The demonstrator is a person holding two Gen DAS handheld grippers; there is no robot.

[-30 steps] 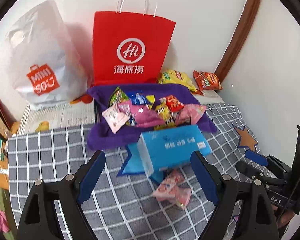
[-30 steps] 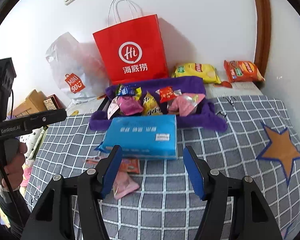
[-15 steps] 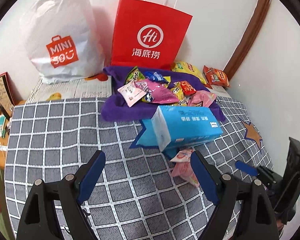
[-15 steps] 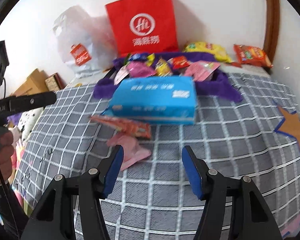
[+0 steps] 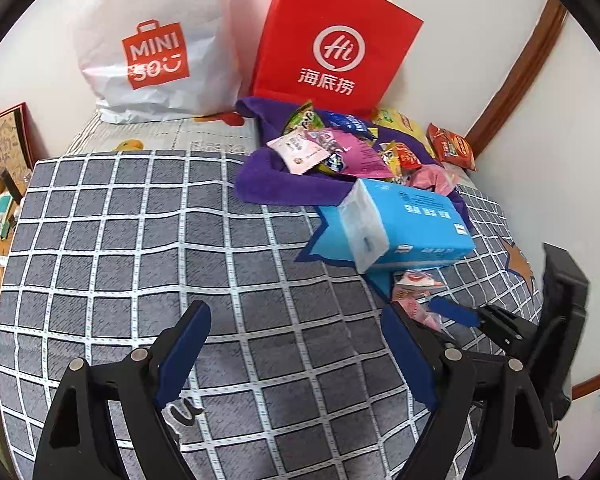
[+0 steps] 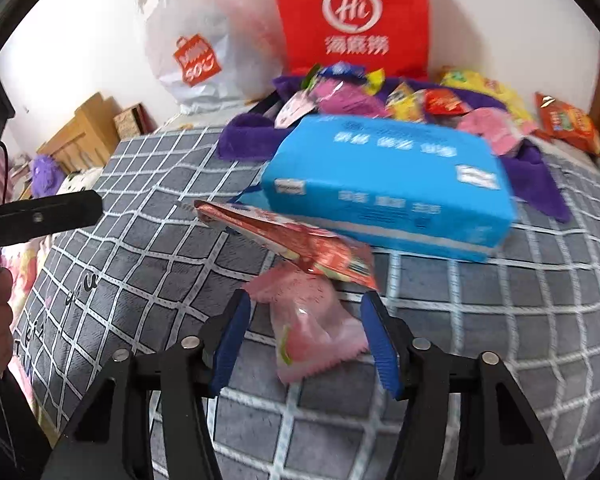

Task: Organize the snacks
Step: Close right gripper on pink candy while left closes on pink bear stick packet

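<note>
Lower centre, right wrist view: right claw (image 6: 306, 320) was closing around a pink snack packet (image 6: 308, 320), its blue pads on either side and not yet pressing it.
Above the packet: red snack packet (image 6: 296, 242) lay across the pink one's upper end, just in front of the blue tissue pack (image 6: 384, 184).
Upper centre: snack pile (image 6: 380, 96) rested on a purple towel (image 6: 244, 136), behind the tissue pack.
Upper right: yellow chip bag (image 6: 488, 88) and orange chip bag (image 6: 568, 122) lay beside the towel.
Back wall: red paper bag (image 6: 352, 16) and white plastic bag (image 6: 196, 48) stood upright.
Lower centre, left wrist view: left claw (image 5: 296, 328) was released, wide and empty, over the grey checked blanket (image 5: 140, 240).
Surface: bed covered by the blanket.
</note>
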